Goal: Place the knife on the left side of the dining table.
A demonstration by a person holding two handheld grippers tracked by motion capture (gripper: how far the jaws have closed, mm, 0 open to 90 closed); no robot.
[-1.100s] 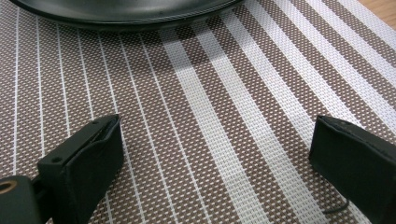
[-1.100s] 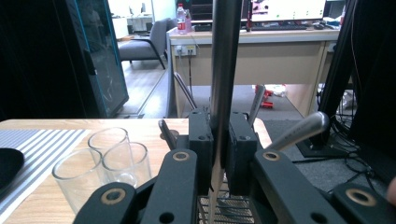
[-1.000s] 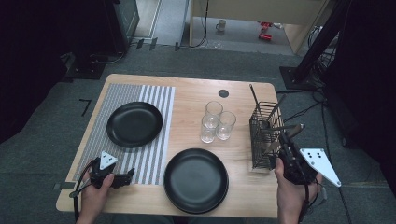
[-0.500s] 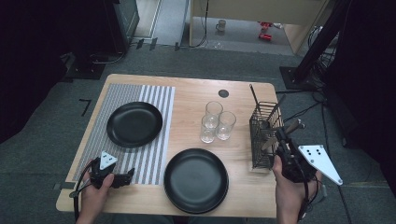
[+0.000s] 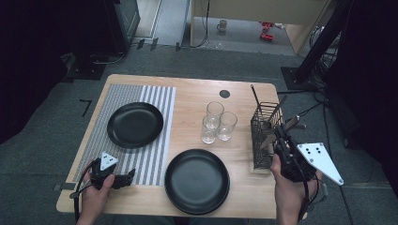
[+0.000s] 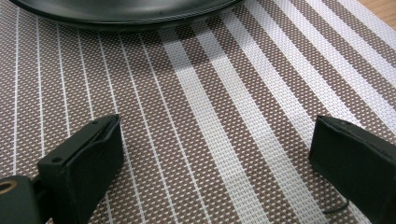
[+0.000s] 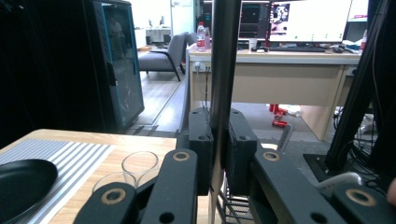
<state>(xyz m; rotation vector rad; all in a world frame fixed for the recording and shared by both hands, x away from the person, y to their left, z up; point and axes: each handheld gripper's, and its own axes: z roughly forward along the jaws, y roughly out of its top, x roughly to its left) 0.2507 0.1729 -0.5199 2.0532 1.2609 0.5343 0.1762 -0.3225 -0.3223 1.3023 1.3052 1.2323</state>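
My right gripper is at the black wire cutlery caddy on the table's right side. It is shut on the steel handle of a utensil, which stands upright between the pads and runs up past them. From above, that handle slants out over the caddy's top. My left gripper lies low on the striped placemat at the front left. Its jaws are wide open with nothing between them.
One black plate sits on the placemat and a second black plate on bare wood at the front centre. Three clear glasses stand together left of the caddy. A dark stick rises from the caddy's back corner.
My right gripper has risen a little at the caddy with the utensil handle in its jaws. The left gripper has stayed where it was.
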